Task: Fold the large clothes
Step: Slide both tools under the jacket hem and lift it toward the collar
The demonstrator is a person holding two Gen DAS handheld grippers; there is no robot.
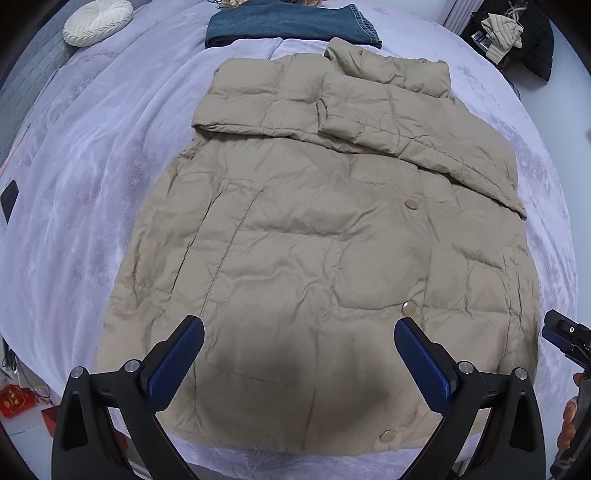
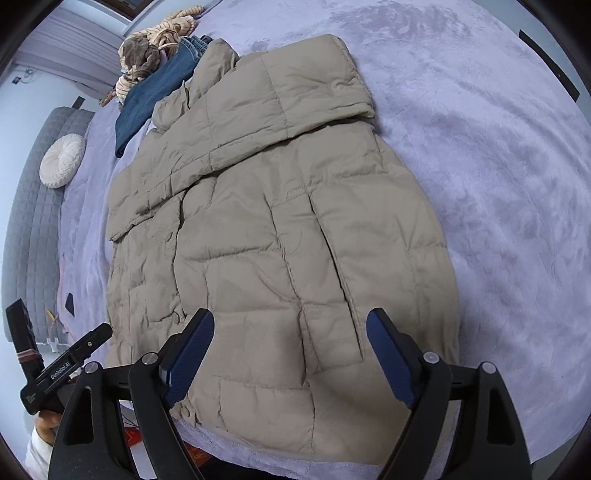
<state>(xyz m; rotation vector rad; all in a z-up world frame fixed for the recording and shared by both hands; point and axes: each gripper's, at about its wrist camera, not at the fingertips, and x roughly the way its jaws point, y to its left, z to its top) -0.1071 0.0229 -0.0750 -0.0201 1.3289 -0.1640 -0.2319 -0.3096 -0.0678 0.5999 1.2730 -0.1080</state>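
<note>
I had the beige puffer jacket (image 1: 317, 236) lying flat across the middle of the left wrist frame, front side up with its snap buttons showing, both sleeves already folded across the chest in the upper half. My left gripper (image 1: 299, 341) hung over the hem at the bottom centre, jaws wide apart with nothing between them; my right gripper (image 2: 290, 332) stood likewise over the hem in its own view, jaws apart and empty. I judged the sleeve step done and the lengthwise fold next. That would call for bringing both grippers down onto the hem corners, pinching the padded fabric firmly and carrying it up toward the collar without dragging the sleeves loose.

The jacket lay on a pale lilac plush blanket (image 1: 92, 184) covering a bed. Folded jeans (image 1: 291, 24) sat at the top centre, a round white cushion (image 1: 98, 22) at the upper left, and dark clutter filled the upper right corner.
</note>
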